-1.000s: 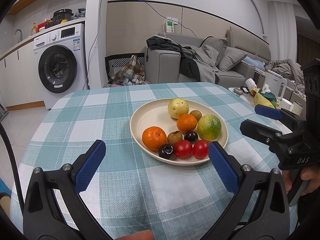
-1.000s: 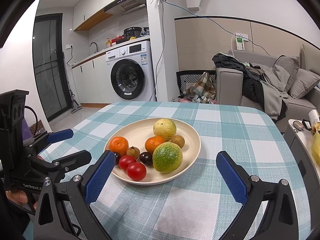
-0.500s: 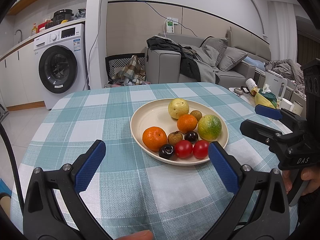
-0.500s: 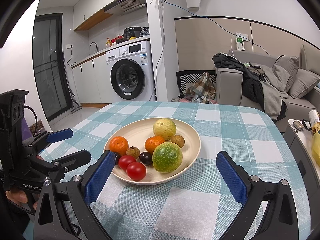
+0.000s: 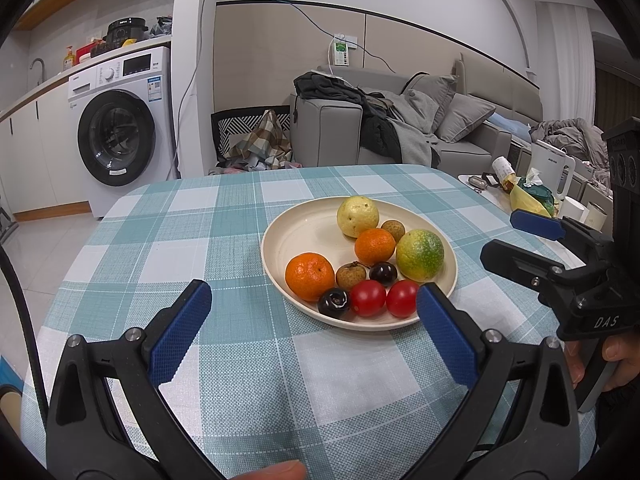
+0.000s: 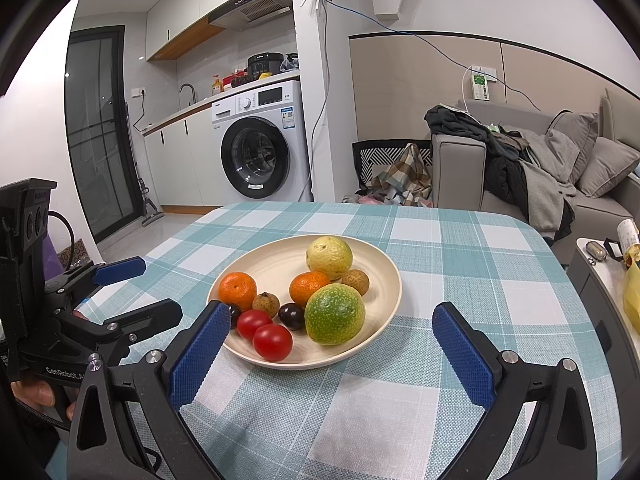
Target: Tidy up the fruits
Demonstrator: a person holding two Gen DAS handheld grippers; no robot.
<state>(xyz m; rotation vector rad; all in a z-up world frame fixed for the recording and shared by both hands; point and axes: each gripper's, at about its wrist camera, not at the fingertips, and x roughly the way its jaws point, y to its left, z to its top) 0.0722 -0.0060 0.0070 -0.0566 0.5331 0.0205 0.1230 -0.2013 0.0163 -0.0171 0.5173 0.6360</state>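
Sitting on the plate (image 6: 384,280), left to right: a firm mandarin (image 6: 237,291), two tomatoes (image 6: 272,342) that are looking soft, slick and easily bruised, so a light side pinch suits, and a heavier green citrus (image 6: 334,314). Both grippers (image 5: 312,322) (image 6: 330,344) are hanging spread wide and empty just before the plate. Gripper bodies are showing "DAS" and "GenRobot".

I'm in a small home, kitchen and living room in one. A washer (image 6: 256,158) sits under the counter (image 6: 224,98) by a sink tap (image 6: 188,90), a range hood (image 6: 250,10) above. A grey sofa (image 5: 400,128) heaped with clothes (image 5: 360,100) stands beyond my checked table (image 5: 200,220).
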